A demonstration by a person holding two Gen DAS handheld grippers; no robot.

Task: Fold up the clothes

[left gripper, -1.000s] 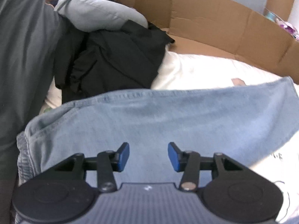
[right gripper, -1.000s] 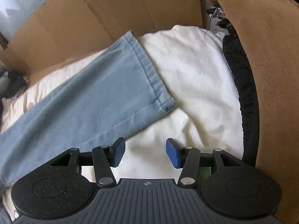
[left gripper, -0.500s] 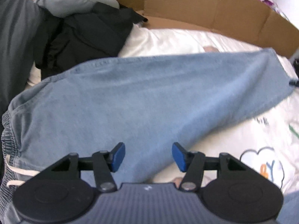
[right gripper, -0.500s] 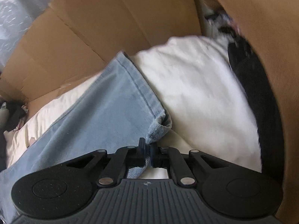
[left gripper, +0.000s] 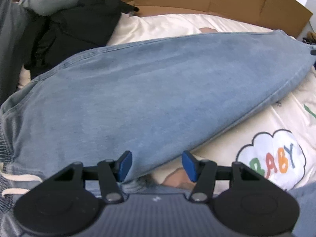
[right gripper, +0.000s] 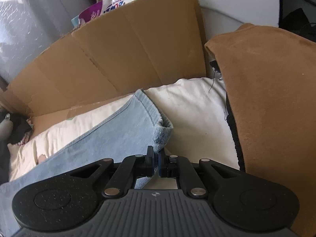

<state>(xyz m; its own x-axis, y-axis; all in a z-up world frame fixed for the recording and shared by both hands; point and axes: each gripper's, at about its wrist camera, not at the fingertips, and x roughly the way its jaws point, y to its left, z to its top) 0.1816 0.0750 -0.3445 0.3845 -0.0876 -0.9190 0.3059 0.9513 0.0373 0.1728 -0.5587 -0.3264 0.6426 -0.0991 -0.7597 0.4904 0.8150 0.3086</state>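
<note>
The right hand-held gripper [right gripper: 156,163] is clenching the hem corner of the light-blue jeans [left gripper: 158,90], which are lying stretched across the cream bedsheet [left gripper: 256,138], while the left hand-held gripper [left gripper: 156,164] is hovering released at the 6 o'clock edge near the waistband. I judge a lengthwise fold is in hand, calling for carrying the hem toward 9 o'clock. The waistband is being cut off at left.

Right gripper [right gripper: 156,163], lower centre: jaws closed on the hem corner of light-blue jeans [right gripper: 118,136], which extend toward lower left over a cream sheet [right gripper: 189,108]. Cardboard [right gripper: 122,59] spans upper left; brown fabric [right gripper: 272,108], possibly a garment, fills the right.
</note>
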